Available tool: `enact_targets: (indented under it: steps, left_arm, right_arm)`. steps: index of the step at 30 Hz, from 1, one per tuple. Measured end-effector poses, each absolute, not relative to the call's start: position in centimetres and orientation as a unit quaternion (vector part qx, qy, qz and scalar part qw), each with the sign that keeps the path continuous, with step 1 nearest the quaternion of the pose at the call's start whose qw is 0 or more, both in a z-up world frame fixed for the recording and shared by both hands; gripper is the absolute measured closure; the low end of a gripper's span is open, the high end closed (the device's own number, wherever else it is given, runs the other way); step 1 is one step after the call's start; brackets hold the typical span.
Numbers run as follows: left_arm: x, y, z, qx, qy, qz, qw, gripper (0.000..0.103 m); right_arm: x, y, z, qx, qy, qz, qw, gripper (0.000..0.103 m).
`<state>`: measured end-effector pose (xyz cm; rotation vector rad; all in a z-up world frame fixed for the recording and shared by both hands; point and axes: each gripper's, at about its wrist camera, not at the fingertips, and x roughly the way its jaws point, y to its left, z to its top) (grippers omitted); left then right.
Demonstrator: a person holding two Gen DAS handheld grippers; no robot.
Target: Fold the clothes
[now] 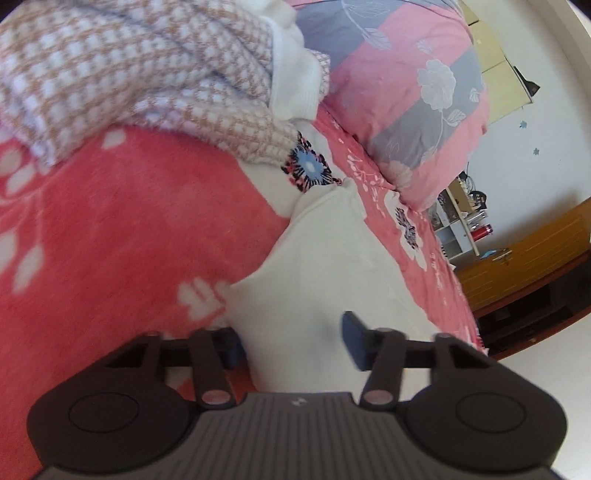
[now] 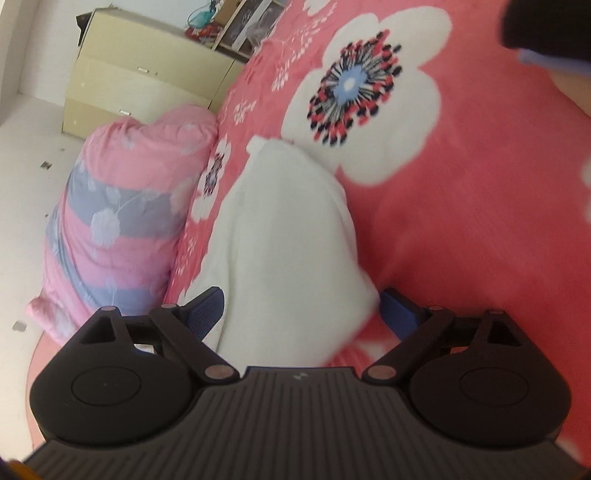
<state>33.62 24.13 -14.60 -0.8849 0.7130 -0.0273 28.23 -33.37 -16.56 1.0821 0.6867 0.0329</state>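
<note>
A white folded garment lies on the pink flowered blanket, with its near end between the jaws of my left gripper. The jaws stand partly apart; the left pad is half hidden behind the cloth's edge, and I see no pinch in the cloth. In the right wrist view the same white garment runs away from my right gripper. Its blue pads stand wide open on either side of the near end without touching it. A brown-and-white checked garment is heaped at the back left.
A pink and grey flowered pillow lies beside the white garment at the bed's edge. A cream drawer cabinet and a wooden bed frame stand beyond. Something dark hangs over the blanket at top right.
</note>
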Motion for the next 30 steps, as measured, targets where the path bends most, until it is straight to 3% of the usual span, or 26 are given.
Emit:
enact_targets:
  steps: [2, 5, 6, 8, 9, 10, 18, 24, 30]
  left_arm:
    - [34.1, 24.4, -15.1, -0.432, 0.335, -0.01, 0.837, 0.074]
    - [34.4, 24.5, -15.6, -0.448, 0.33, -0.01, 0.831, 0.084]
    - [34.4, 24.4, -15.7, -0.447, 0.33, -0.007, 0.831, 0.085]
    - [34.4, 24.1, -15.3, -0.441, 0.326, -0.001, 0.836, 0.087]
    - [34.2, 24.0, -15.0, -0.439, 0.324, 0.001, 0.838, 0.089]
    - [33.9, 24.1, -14.6, -0.44, 0.32, 0.002, 0.839, 0.09]
    - [29.4, 24.4, -10.4, -0.437, 0.318, -0.04, 0.84, 0.091]
    - [20.2, 25.2, -7.9, -0.413, 0.334, -0.076, 0.844, 0.091]
    - [10.9, 26.3, -11.7, -0.359, 0.379, -0.096, 0.848, 0.086]
  right_arm:
    - [29.3, -33.4, -16.5, 0.501, 0.319, 0.011, 0.805, 0.012]
    - [30.7, -33.2, -16.6, 0.489, 0.324, 0.005, 0.81, 0.027]
    - [31.3, -33.1, -16.7, 0.482, 0.328, 0.004, 0.812, 0.035]
    - [32.1, -32.7, -16.8, 0.457, 0.338, 0.008, 0.823, 0.062]
    - [32.4, -32.7, -17.0, 0.451, 0.343, 0.011, 0.824, 0.081]
    - [32.5, -32.8, -17.2, 0.455, 0.345, 0.018, 0.821, 0.089]
    - [28.6, -33.5, -14.0, 0.475, 0.313, 0.065, 0.82, 0.095]
    - [20.0, -35.1, -11.6, 0.488, 0.301, 0.094, 0.814, 0.096]
    - [8.5, -36.2, -13.2, 0.443, 0.337, 0.076, 0.828, 0.095]
